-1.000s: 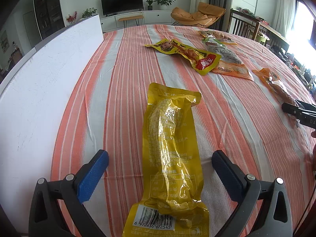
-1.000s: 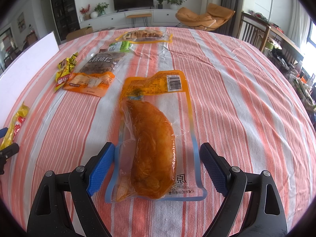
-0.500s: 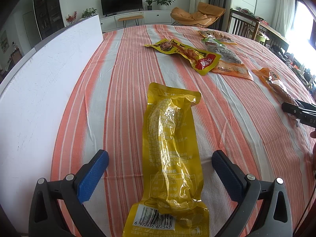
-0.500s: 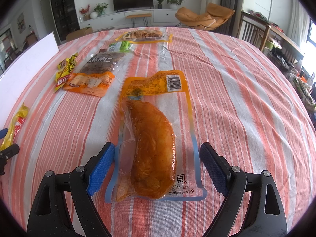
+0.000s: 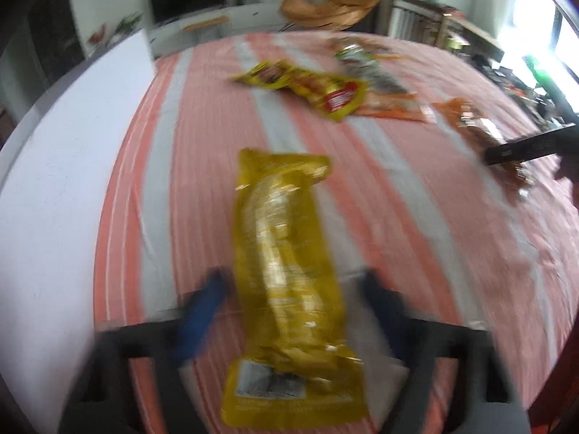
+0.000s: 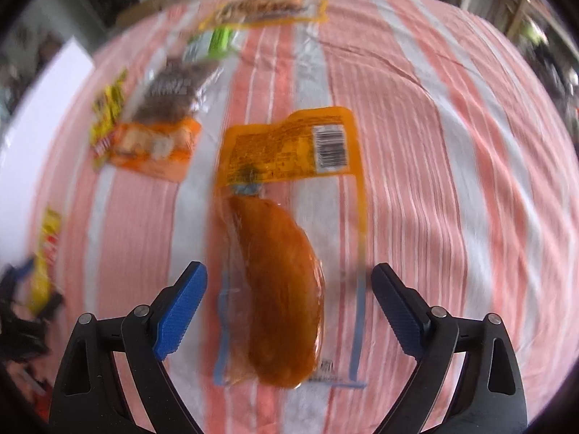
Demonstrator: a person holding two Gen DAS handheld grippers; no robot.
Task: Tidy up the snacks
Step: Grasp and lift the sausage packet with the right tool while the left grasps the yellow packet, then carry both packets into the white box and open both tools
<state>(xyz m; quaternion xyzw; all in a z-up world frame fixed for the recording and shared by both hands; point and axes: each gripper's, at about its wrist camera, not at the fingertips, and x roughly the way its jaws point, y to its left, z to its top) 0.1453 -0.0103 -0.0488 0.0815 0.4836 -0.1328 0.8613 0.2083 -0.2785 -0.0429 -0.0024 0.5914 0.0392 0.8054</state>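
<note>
Gripping is what we are attempting with our left gripper (image 5: 289,311): its jaws have just been closing around the yellow packet (image 5: 286,275), which is lying lengthwise between them on the striped tablecloth (image 5: 416,224). The view is smeared, so we cannot tell whether the pads are already pressing on the wrapper or are just beside it. Our right gripper (image 6: 289,303) is standing wide, straddling the clear pouch (image 6: 286,253) with the orange piece inside; neither blue pad is touching it, and it is lying flat on the cloth with its barcode end pointing away from us.

We are judging the sorting as barely started. Further back on the table, a yellow-and-red packet (image 5: 311,86), a dark packet (image 6: 173,90), a small orange packet (image 6: 155,144) and a long orange-edged pouch (image 6: 264,9) are lying loose, some overlapping, in no clear order. A white board (image 5: 54,188) is standing along the left side of the table, with nothing resting on it. We are seeing no container or stack yet, so nearly every snack is still waiting to be placed.
</note>
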